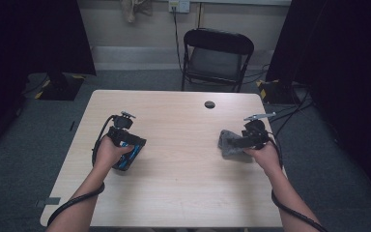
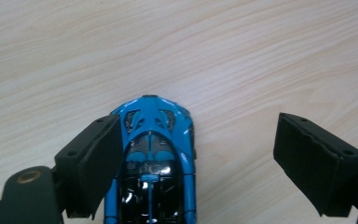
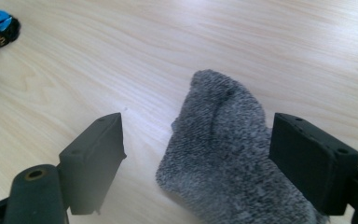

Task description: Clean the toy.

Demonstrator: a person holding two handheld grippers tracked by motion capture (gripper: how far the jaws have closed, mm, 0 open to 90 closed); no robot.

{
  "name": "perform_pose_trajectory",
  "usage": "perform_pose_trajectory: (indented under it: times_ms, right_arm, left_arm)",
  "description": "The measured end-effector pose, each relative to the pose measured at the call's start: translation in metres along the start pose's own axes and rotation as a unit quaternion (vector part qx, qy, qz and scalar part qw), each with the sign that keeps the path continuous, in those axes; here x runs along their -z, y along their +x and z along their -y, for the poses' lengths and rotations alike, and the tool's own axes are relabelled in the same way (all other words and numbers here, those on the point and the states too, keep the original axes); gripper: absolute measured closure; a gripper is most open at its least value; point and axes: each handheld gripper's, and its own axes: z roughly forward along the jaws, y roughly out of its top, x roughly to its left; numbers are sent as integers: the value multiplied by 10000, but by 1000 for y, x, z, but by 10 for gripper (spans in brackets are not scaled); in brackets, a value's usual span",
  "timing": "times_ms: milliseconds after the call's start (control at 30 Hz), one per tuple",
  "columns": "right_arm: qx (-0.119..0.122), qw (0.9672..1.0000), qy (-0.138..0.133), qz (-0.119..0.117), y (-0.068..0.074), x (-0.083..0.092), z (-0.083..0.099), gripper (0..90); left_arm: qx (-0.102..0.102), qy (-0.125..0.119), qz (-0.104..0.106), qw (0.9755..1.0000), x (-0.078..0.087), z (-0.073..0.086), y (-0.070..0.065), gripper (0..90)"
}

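From above, your left gripper covers one blue toy car and your right gripper one grey sock on the pale wooden table; one black chair stands beyond. Between your left jaws, spread wide, the car touches one pad. Your right jaws stand apart over the sock.

Seen from above, the pale wooden counter carries a small round hole near its far edge. Nearer than that hole and to its left, the left tool sits over a blue toy car. Nearer and to the hole's right, the right tool sits over a grey sock. Beyond the hole stands a black folding chair.
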Motion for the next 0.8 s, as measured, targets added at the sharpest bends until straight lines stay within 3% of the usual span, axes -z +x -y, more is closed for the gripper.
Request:
perform_pose_trajectory:
  times_ms: [800]
  right_arm:
    - [418,9985,-47,-354,35,-2,-7,171]
  left_arm:
    - [-179,-244,366,9989,5,3,-22,156]
